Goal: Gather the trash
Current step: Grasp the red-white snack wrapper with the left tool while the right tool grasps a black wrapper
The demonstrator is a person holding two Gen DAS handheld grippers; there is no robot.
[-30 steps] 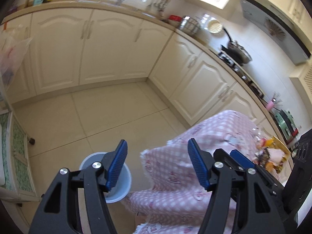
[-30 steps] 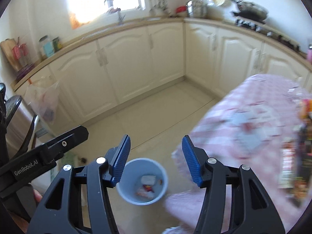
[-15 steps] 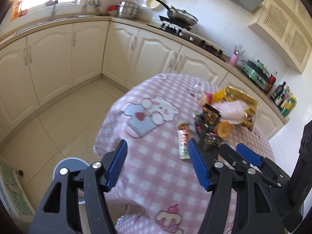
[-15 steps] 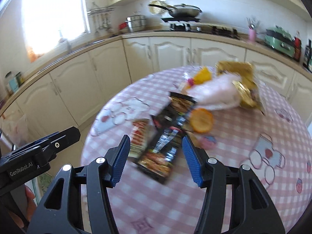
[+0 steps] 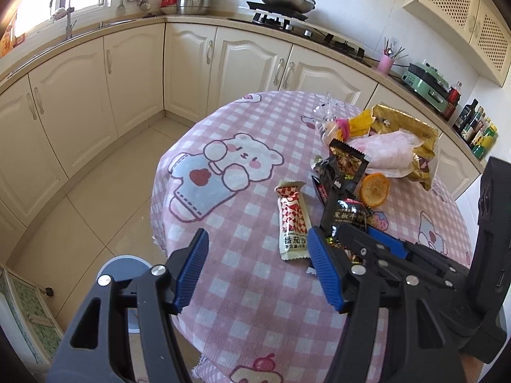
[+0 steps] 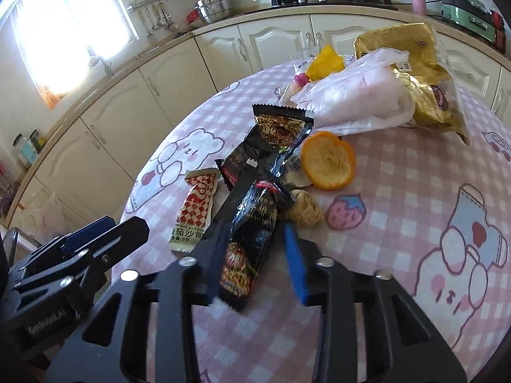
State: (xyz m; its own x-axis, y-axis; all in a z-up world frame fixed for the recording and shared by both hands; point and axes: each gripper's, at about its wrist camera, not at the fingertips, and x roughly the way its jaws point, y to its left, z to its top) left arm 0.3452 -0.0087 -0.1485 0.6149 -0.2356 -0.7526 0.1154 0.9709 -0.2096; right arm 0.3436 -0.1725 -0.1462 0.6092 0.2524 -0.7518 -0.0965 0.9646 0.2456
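Trash lies on a round table with a pink checked cloth (image 5: 255, 312) (image 6: 399, 223). There is a red-and-white checked sachet (image 5: 292, 220) (image 6: 196, 210), black snack wrappers (image 5: 343, 172) (image 6: 255, 198), an orange half (image 5: 374, 190) (image 6: 329, 159), a pale plastic bag (image 6: 354, 102) and a gold bag (image 6: 415, 63). My right gripper (image 6: 255, 255) is open, its blue pads either side of the near end of a black wrapper. My left gripper (image 5: 255, 268) is open and empty, just short of the sachet. A blue-grey bin (image 5: 127, 268) stands on the floor at the left, mostly hidden.
Cream kitchen cabinets (image 5: 134, 73) and a worktop with a stove and pan (image 5: 284, 0) run behind the table. Tiled floor (image 5: 95, 198) lies to its left. A small dry noodle piece (image 6: 303, 212) lies beside the black wrappers.
Both grippers have swung up from the bin on the floor to the tabletop. The right gripper has come in close over the black wrapper. Both stay open.
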